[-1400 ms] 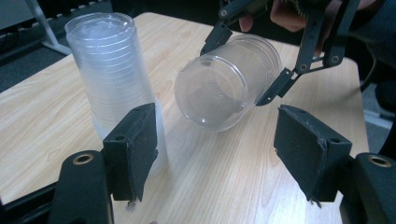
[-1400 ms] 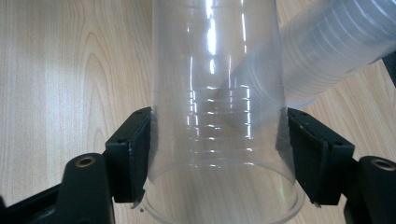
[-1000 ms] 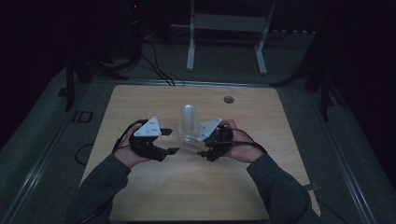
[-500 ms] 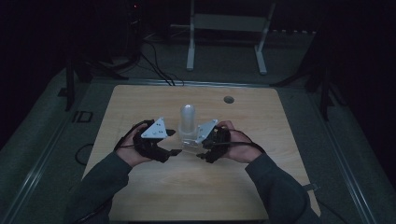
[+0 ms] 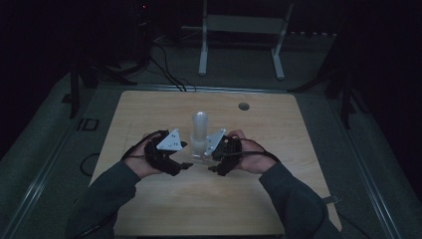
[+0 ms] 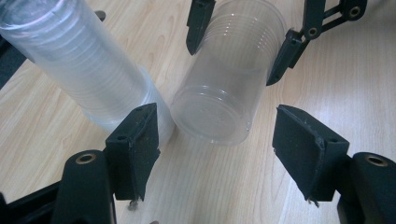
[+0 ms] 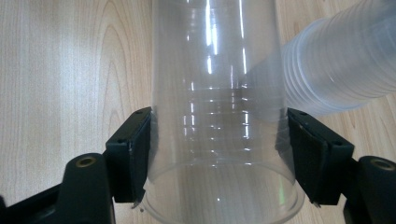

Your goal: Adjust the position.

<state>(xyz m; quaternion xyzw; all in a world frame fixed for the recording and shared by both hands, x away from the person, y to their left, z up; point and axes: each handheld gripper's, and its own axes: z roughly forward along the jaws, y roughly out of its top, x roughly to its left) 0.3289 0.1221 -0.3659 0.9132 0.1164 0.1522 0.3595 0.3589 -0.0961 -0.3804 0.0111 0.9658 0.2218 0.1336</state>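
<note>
A tall stack of clear plastic cups (image 5: pixel 200 127) stands upright mid-table, and it shows in my left gripper view (image 6: pixel 79 60) and my right gripper view (image 7: pixel 336 65). My right gripper (image 7: pixel 219 114) is shut on a single clear cup (image 7: pixel 219 70), its pads pressed on the cup's walls near the rim. In the high view that cup (image 5: pixel 199 157) lies level in front of the stack, between my right gripper (image 5: pixel 209 158) and my left gripper (image 5: pixel 186 155). The cup's base (image 6: pixel 210 116) faces my left gripper (image 6: pixel 215 112), whose jaws have just been closing. They stand apart with the base just ahead of the pads, untouched.
The wooden table (image 5: pixel 278 129) has a round hole (image 5: pixel 243 106) near its far edge. A white metal frame (image 5: pixel 204 45) and cables (image 5: pixel 164 74) lie on the dark floor beyond. Both forearms come in over the near edge.
My left gripper has edged right, toward the cup and the right gripper. The right gripper and its cup have stayed put.
</note>
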